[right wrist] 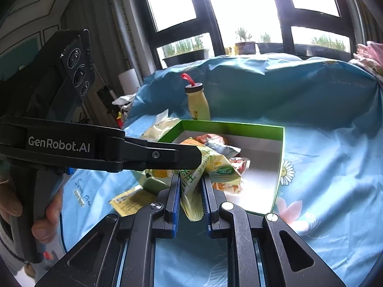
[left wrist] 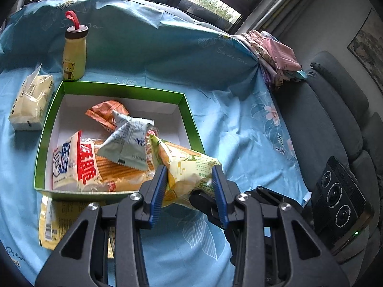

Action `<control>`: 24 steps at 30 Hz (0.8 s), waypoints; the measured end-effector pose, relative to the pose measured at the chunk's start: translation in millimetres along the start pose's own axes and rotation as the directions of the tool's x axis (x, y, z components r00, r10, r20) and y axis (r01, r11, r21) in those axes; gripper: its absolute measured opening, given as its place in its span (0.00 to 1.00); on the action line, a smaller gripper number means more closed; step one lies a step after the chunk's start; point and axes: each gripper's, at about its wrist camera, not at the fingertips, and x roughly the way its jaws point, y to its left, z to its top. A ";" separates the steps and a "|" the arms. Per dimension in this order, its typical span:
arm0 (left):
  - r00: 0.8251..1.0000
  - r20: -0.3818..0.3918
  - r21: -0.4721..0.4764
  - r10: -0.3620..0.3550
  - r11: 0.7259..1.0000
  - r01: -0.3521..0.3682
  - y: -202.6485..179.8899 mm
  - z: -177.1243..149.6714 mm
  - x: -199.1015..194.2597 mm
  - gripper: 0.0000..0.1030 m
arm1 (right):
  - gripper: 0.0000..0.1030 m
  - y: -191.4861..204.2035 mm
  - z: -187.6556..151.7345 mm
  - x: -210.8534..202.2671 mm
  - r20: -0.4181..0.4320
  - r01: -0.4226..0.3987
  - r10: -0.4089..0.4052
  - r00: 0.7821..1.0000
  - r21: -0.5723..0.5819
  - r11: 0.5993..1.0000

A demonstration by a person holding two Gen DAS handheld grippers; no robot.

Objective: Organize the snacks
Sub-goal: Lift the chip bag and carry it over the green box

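both grippers clamp the same yellow-green snack bag [left wrist: 189, 169], which hangs over the near right corner of the green box [left wrist: 189, 117], one end reaching in above the snacks inside. the left gripper [left wrist: 189, 181] has its blue-padded fingers [left wrist: 160, 186] pressed on either side of the bag's body. the right gripper [right wrist: 191, 199] has its fingers almost together, pinching the bag's crimped end between the pads. in the right wrist view the left gripper crosses from the left, a person's hand [right wrist: 28, 205] around its handle. inside the box lie a big red-and-white biscuit pack [left wrist: 79, 165], a pale grey-green sachet [left wrist: 129, 141] leaning on it, and an orange packet [left wrist: 105, 113] toward the back. the box sits on a blue flowered sheet [left wrist: 239, 131]. behind it stands a yellow bottle [left wrist: 74, 55] with a red loop on its lid, a cream packet [left wrist: 31, 100] lies to its left, and a flat yellow packet [left wrist: 51, 222] lies by its near edge.
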 end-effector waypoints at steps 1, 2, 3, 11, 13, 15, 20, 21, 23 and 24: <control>1.000 -0.001 0.001 0.002 1.000 -0.002 1.2 2.2 2.0 0.36 | 0.18 -1.7 1.0 1.9 0.000 0.000 0.000 1.000 0.000 1.000; 1.000 -0.001 0.001 0.004 1.000 -0.004 2.2 3.9 4.0 0.36 | 0.18 -3.4 1.6 3.6 -0.001 0.000 0.000 1.000 0.000 1.000; 1.000 -0.002 -0.001 0.006 1.000 -0.006 3.6 5.9 6.2 0.36 | 0.18 -5.2 2.8 6.3 -0.003 0.000 0.000 1.000 0.002 1.000; 1.000 -0.012 -0.011 0.017 1.000 -0.017 14.3 16.3 21.3 0.36 | 0.18 -15.5 6.6 23.1 -0.021 -0.005 0.005 1.000 0.014 1.000; 1.000 -0.014 -0.014 0.017 1.000 -0.017 17.2 16.8 24.5 0.36 | 0.18 -17.5 7.0 26.7 -0.026 -0.005 0.006 1.000 0.017 1.000; 1.000 -0.017 -0.018 0.019 1.000 -0.019 19.8 17.4 28.1 0.36 | 0.18 -19.0 6.7 30.6 -0.032 -0.004 0.005 0.999 0.017 1.000; 0.999 -0.026 -0.025 0.021 0.999 -0.022 25.1 19.0 35.1 0.36 | 0.18 -22.2 6.3 38.3 -0.044 -0.003 0.004 0.999 0.023 1.000; 0.999 -0.027 -0.026 0.022 0.999 -0.022 26.3 19.1 35.9 0.36 | 0.18 -23.1 5.9 39.7 -0.046 -0.003 0.004 0.999 0.026 1.000; 0.999 -0.030 -0.028 0.022 0.999 -0.023 28.3 19.4 38.2 0.36 | 0.18 -24.4 5.3 42.5 -0.050 -0.002 0.004 0.999 0.028 1.000; 0.999 -0.032 -0.029 0.023 0.999 -0.024 29.3 19.6 39.6 0.36 | 0.18 -25.0 5.1 43.8 -0.053 -0.002 0.003 0.999 0.029 1.000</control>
